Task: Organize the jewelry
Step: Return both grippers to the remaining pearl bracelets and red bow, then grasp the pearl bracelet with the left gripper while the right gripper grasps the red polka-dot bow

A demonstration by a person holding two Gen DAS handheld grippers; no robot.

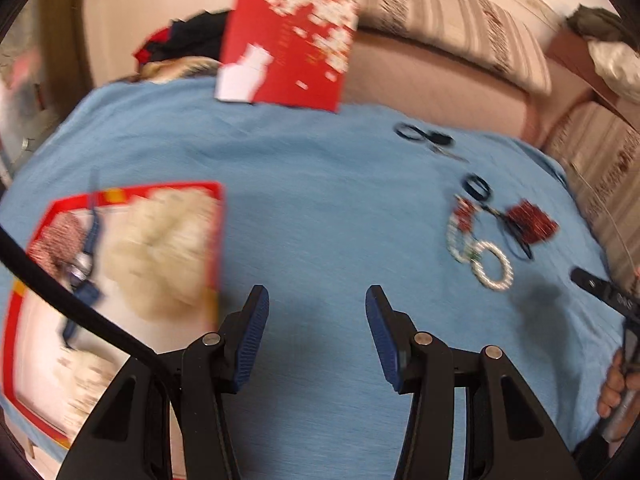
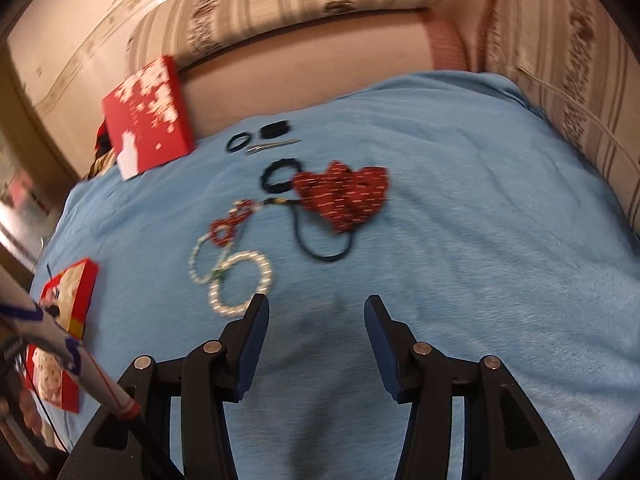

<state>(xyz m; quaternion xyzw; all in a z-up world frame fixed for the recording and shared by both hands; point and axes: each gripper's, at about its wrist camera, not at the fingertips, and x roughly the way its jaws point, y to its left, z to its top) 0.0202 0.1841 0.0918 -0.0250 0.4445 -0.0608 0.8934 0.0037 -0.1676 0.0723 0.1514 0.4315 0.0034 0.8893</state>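
Note:
Jewelry lies on a blue cloth [image 2: 460,208]. A white pearl bracelet [image 2: 240,284] [image 1: 493,266] lies next to a white and red bead string [image 2: 224,232] [image 1: 460,224], a red scrunchie [image 2: 344,194] [image 1: 530,220] on a black cord, and a black hair tie [image 2: 278,176] [image 1: 476,187]. My right gripper [image 2: 316,304] is open and empty, just right of the pearl bracelet. My left gripper [image 1: 316,296] is open and empty over bare cloth, right of an open red box [image 1: 120,280] that holds a white scrunchie [image 1: 164,252] and other pieces.
A red box lid [image 1: 286,46] [image 2: 148,118] leans at the far edge. More black hair ties and a metal clip [image 2: 272,146] lie near it [image 1: 426,136]. A striped sofa [image 2: 280,4] stands behind. A hand on the right gripper shows at the left wrist view's right edge [image 1: 614,384].

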